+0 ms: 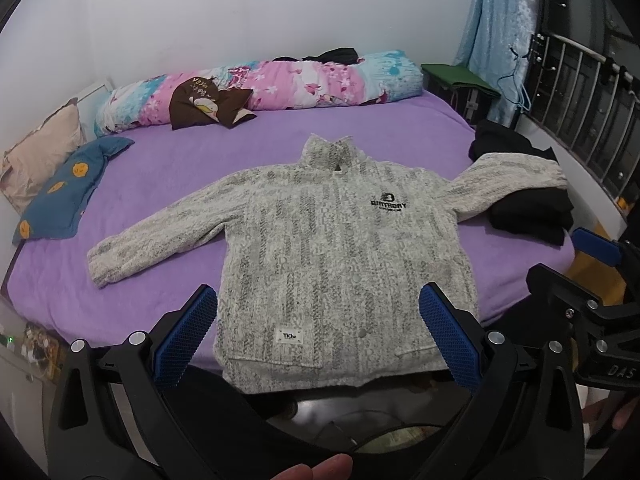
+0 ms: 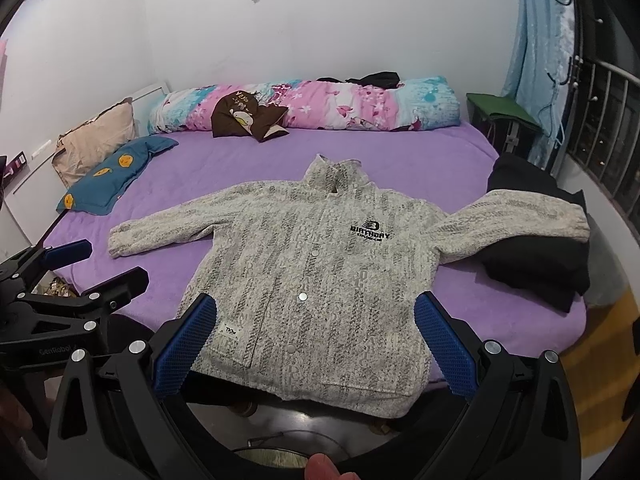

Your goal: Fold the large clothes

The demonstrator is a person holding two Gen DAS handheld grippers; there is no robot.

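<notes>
Hovering side by side above the jacket's [image 1: 340, 248] hem, left gripper [image 1: 318, 334] and right gripper [image 2: 316, 336] gape wide.

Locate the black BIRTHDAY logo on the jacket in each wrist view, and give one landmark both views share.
Left wrist view: the BIRTHDAY logo sits right of centre, on the chest of the grey jacket, just above middle height.
Right wrist view: the logo is right of centre, near middle height, beside the snap placket.
Shared landmark: the brown cartoon pillow against the floral roll.
</notes>
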